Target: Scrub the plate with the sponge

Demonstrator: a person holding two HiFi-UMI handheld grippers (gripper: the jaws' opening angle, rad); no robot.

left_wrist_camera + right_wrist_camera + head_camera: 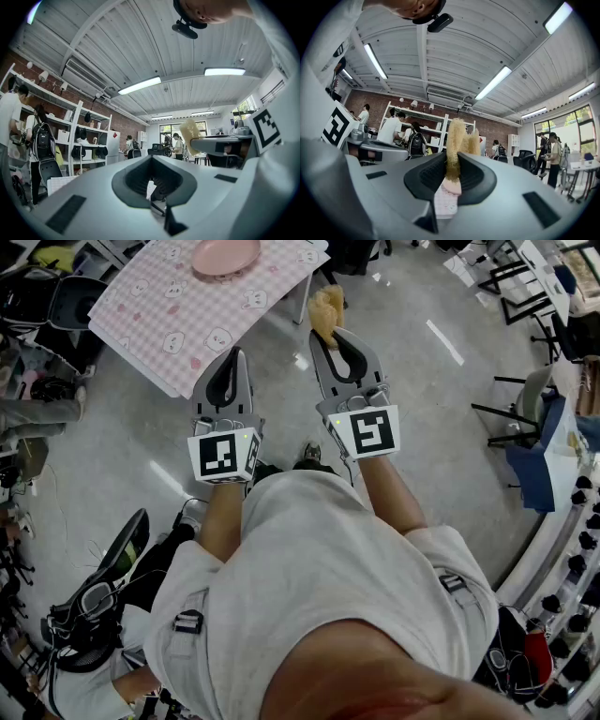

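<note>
A pink plate [226, 255] lies on a table with a pink checked cloth [178, 320], at the top of the head view, ahead of both grippers. My right gripper [327, 334] is shut on a yellow sponge [326, 311], which sticks out past its tips, off the table's right edge. In the right gripper view the sponge [457, 140] stands upright between the jaws, with the plate [451, 186] showing small below it. My left gripper [234, 354] is shut with nothing in it, just short of the table's near edge. In the left gripper view the sponge [190, 133] shows at the right.
Black chairs [66, 301] stand left of the table. A black bag [108, 582] lies on the floor at lower left. At the right are a chair draped in blue cloth [539, 442] and a counter. Shelves [89, 140] and several people fill the room's far side.
</note>
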